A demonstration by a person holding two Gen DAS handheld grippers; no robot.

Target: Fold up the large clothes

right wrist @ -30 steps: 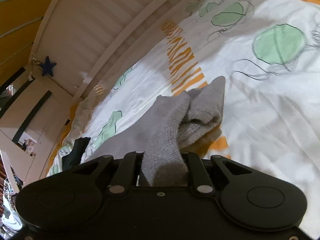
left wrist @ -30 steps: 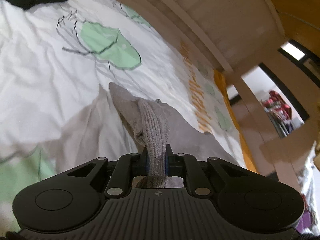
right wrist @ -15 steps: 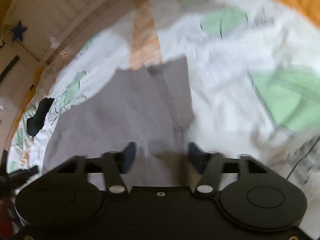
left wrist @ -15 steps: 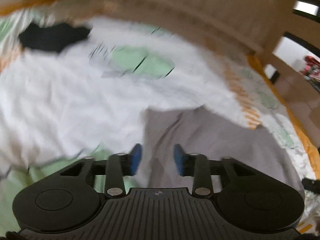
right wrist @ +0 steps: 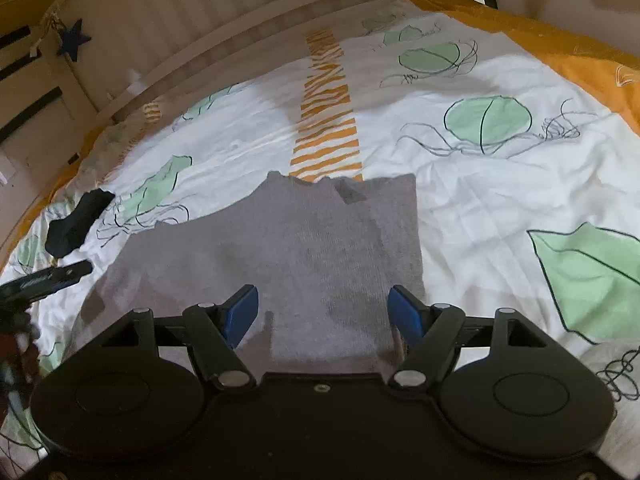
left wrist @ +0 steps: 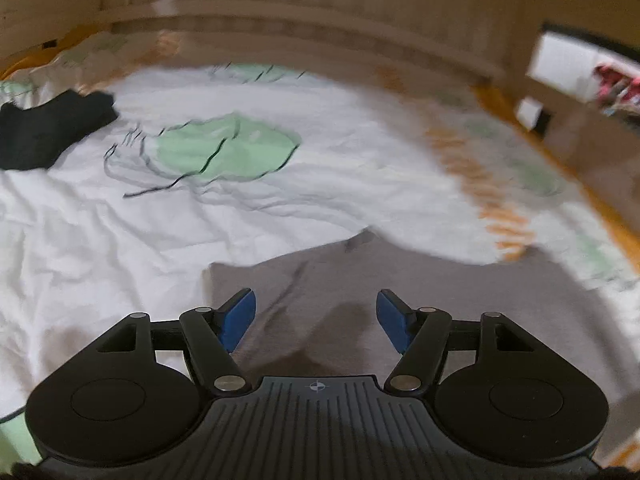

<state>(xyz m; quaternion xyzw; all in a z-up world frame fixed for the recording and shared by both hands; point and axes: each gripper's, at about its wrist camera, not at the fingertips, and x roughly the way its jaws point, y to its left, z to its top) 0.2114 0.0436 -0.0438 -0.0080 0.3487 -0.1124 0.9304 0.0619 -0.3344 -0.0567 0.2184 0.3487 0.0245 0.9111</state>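
A grey knit garment (right wrist: 280, 248) lies flat on the white patterned bedcover (right wrist: 480, 200), with one side folded over along its right edge. It also shows in the left wrist view (left wrist: 400, 292). My right gripper (right wrist: 322, 312) is open and empty, just above the garment's near part. My left gripper (left wrist: 316, 316) is open and empty, above the garment's near left part. The left gripper also shows at the left edge of the right wrist view (right wrist: 60, 274).
A black garment (left wrist: 44, 132) lies on the bedcover at the far left, also in the right wrist view (right wrist: 76, 222). A wooden slatted bed frame (right wrist: 180, 32) runs along the far side. An orange sheet edge (right wrist: 540, 40) borders the cover.
Both grippers were shut on bunched grey cloth a second ago. They let go and opened wide. The garment now lies flat on the bed, and both grippers have drawn back.
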